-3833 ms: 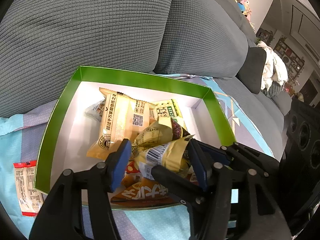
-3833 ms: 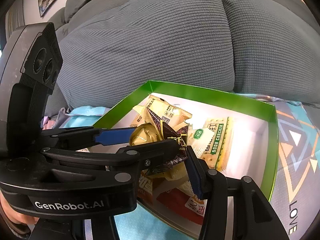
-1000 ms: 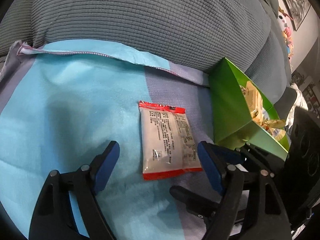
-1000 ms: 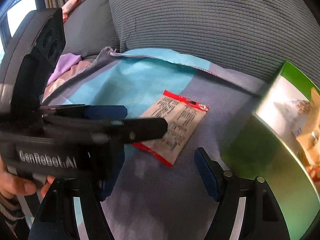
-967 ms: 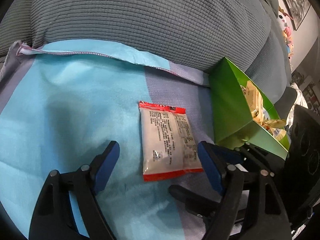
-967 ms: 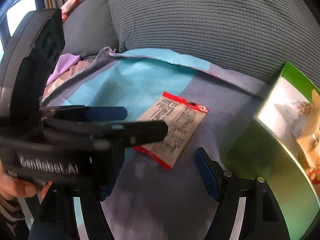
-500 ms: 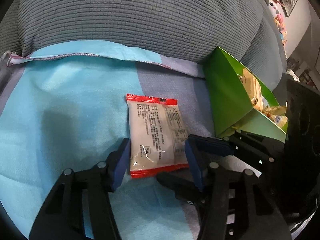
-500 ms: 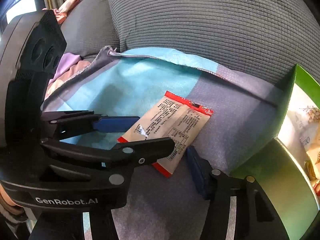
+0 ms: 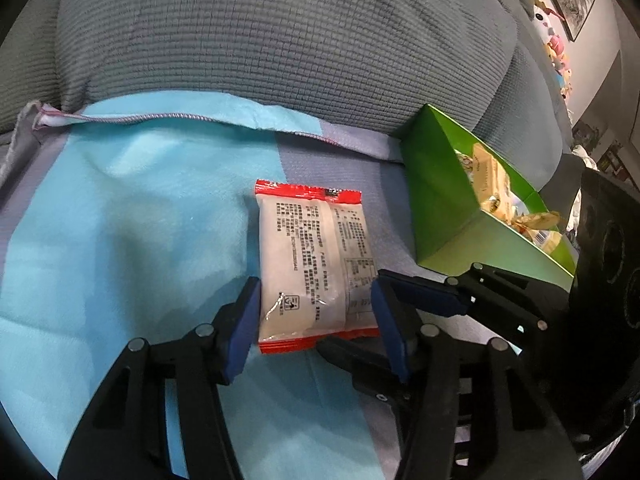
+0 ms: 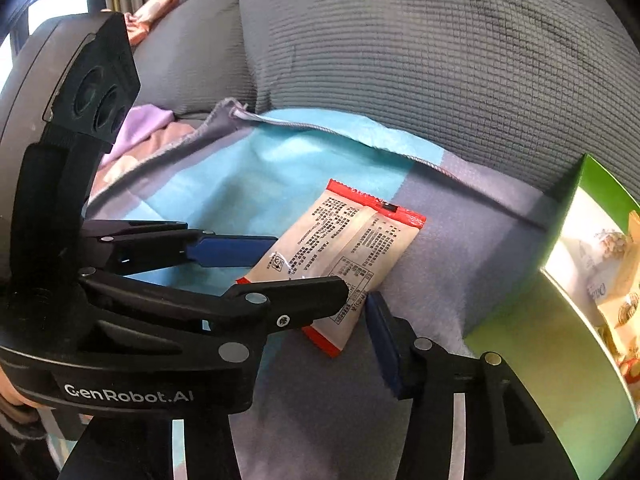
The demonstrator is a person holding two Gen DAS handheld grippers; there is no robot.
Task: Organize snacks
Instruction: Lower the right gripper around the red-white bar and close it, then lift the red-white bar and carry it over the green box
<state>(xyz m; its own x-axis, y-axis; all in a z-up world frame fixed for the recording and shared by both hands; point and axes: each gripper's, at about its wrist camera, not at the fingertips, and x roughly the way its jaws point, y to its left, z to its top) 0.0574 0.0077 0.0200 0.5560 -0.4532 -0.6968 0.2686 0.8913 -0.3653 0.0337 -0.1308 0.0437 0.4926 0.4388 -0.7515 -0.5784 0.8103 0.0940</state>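
Left wrist view
Left tongs (image 9: 316, 312): blue pads against both long edges of the red-and-white snack packet (image 9: 314, 264), closed on its near end.
Packet: flat on the blue-and-grey blanket (image 9: 132, 216), just left of the green box (image 9: 440, 208).
Box contents: yellow wrappers (image 9: 490, 184) only partly visible; far side cut off by the right device.

Right wrist view
Right tongs (image 10: 316, 312): only the right pad (image 10: 380, 340) shows; the left tongs (image 10: 260, 270) cover the other, so its grip cannot be told.
Packet (image 10: 340, 248): near corner hidden.
Box (image 10: 532, 352): cropped at frame edge.
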